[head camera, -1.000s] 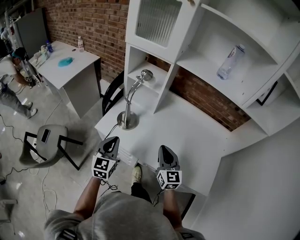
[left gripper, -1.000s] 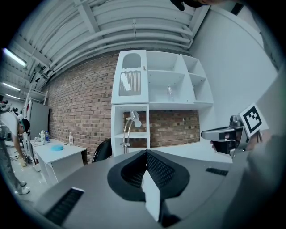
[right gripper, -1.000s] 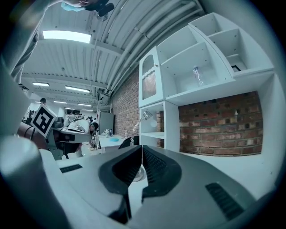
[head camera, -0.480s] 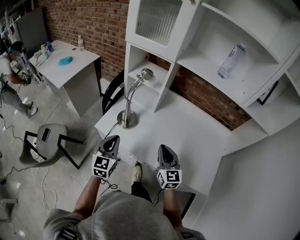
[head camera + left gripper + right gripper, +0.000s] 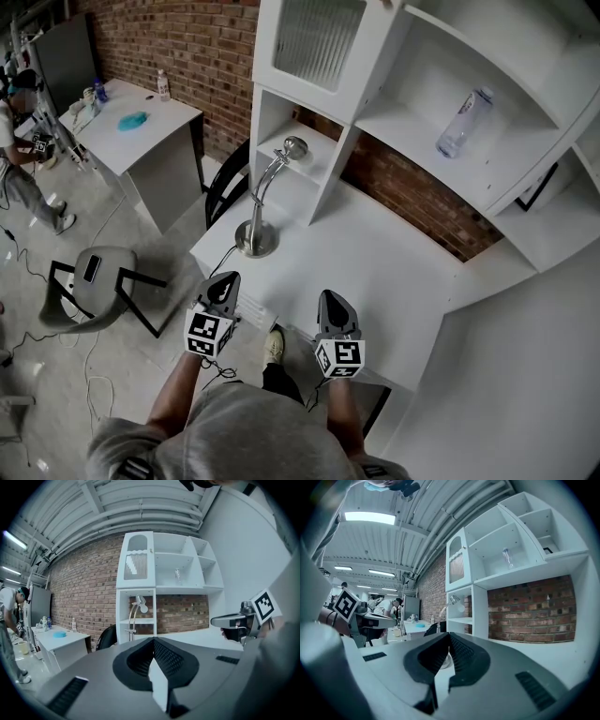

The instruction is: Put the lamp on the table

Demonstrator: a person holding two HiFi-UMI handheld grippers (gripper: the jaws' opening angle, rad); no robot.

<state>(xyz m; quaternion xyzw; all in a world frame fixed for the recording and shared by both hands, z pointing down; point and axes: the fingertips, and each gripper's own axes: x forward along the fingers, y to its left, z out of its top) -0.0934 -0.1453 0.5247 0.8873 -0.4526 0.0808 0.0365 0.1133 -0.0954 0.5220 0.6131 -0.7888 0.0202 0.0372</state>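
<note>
Lower centre-left: left tongs (image 5: 224, 284) closed, empty, held at the front edge of the desk (image 5: 375, 267). Lamp (image 5: 255, 240) stands upright on the desk's left end, centre-left of frame, well apart from both tongs. Lower centre: right tongs (image 5: 332, 302) closed too, nothing between. Upper right: bottle (image 5: 461, 122) on a shelf (image 5: 403, 141).

Open desktop (image 5: 375, 272) ahead, lamp (image 5: 255, 241) standing at its left corner, shelves (image 5: 403, 122) overhanging behind
</note>
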